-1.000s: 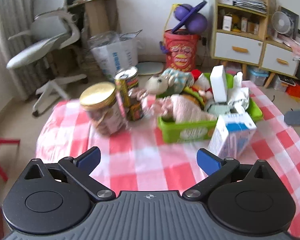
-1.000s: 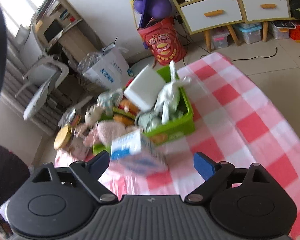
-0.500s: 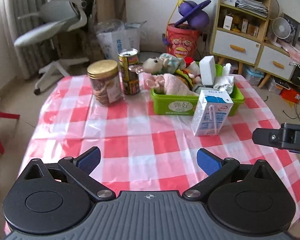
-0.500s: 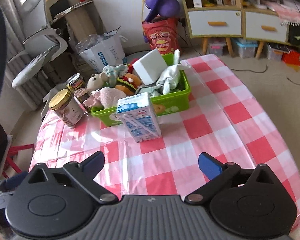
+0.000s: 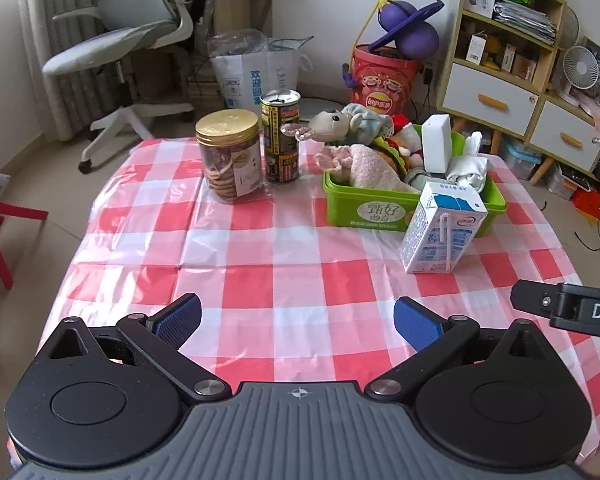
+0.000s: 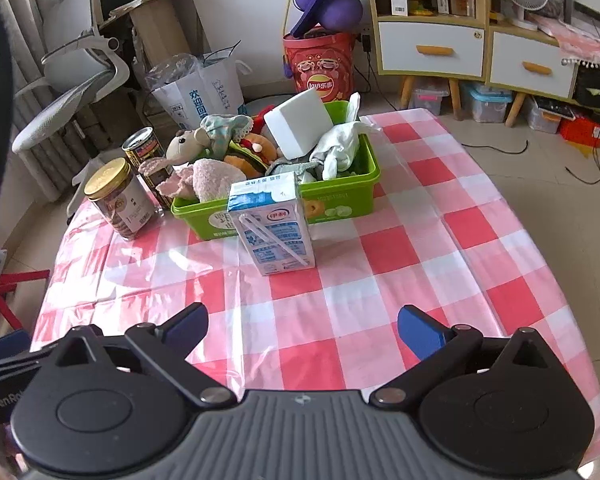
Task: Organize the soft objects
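- Two tools, left tool and right tool, hang wide apart and empty above the near desk.
- Beyond them a milk carton stands just before the green basket.
- Plush toys, a white sponge block and cloth fill that basket.
- At its left stand a cookie jar and a can.

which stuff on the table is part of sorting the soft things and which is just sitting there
Belongs to the job:
green bin
mouse plush
pink plush
white sponge block
white cloth

Just lying about:
milk carton
cookie jar
drink can
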`<state>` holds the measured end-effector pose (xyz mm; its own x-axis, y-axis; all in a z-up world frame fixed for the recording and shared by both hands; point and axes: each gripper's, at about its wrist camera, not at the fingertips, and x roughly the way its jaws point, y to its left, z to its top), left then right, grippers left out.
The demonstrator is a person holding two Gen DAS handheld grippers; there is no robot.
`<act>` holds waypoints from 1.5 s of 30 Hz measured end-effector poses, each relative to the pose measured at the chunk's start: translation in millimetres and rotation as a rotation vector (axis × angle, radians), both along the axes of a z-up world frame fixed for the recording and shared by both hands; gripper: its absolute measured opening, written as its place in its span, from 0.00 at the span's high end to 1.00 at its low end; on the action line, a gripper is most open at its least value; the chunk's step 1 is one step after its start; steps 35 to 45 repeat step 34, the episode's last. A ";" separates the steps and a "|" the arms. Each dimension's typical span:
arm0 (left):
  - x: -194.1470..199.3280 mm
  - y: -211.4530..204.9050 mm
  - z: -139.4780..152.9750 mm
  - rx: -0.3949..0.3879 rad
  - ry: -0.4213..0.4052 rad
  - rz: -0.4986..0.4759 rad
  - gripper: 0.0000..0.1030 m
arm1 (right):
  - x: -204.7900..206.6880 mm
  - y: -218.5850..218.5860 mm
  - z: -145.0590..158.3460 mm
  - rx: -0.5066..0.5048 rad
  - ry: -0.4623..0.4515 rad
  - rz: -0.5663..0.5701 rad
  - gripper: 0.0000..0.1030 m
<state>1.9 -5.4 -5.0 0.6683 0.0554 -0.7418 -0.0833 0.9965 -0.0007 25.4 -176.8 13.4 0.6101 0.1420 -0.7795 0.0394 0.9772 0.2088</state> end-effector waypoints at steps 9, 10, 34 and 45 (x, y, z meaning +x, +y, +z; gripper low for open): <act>2.4 1.7 -0.5 -0.002 0.007 0.024 0.05 | 0.5 4.5 0.9 -0.009 -0.012 0.016 0.23; 2.8 1.7 -0.2 -0.004 0.009 0.027 0.05 | 0.7 4.8 0.4 -0.014 -0.009 0.010 0.23; 7.4 -3.5 -6.7 0.022 0.043 0.029 0.05 | 5.1 0.0 -11.3 -0.007 0.026 -0.016 0.23; 7.4 -3.5 -6.7 0.022 0.043 0.029 0.05 | 5.1 0.0 -11.3 -0.007 0.026 -0.016 0.23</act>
